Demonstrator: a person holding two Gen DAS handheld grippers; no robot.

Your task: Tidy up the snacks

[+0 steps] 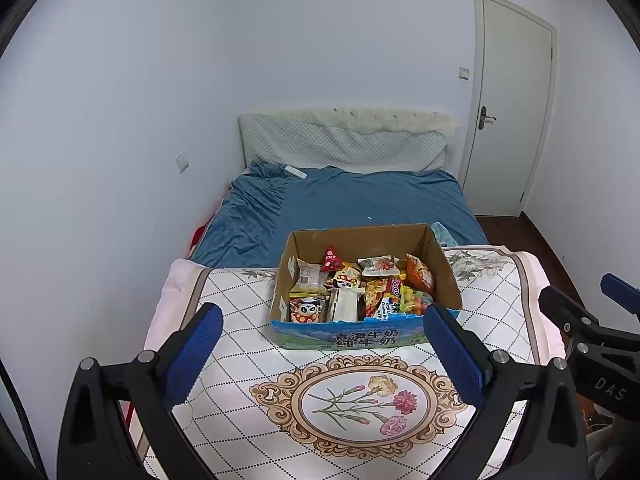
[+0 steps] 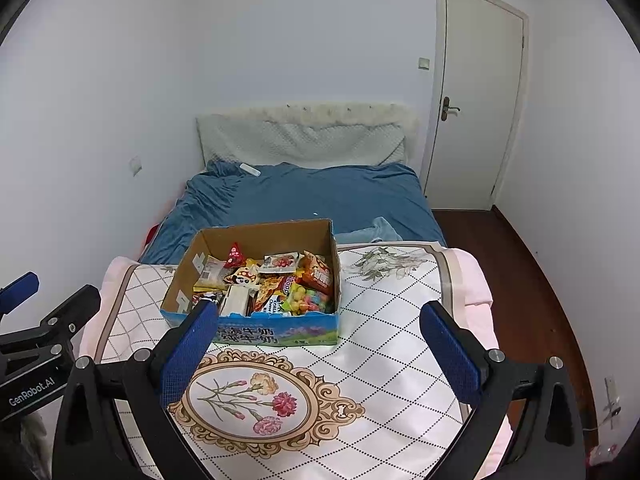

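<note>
Both tongs, left tongs (image 1: 322, 344) and right tongs (image 2: 318, 340), gaped wide, empty. Snack box (image 1: 366, 336) sat just ahead on the quilt (image 1: 240, 320). I judged loose packets might slip if pinched carelessly.

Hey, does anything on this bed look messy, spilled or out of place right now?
Nothing has spilled. The snacks lie jumbled inside the cardboard box, and the blue sheet behind it is rumpled. Both claws, left and right, are open and empty.
</note>
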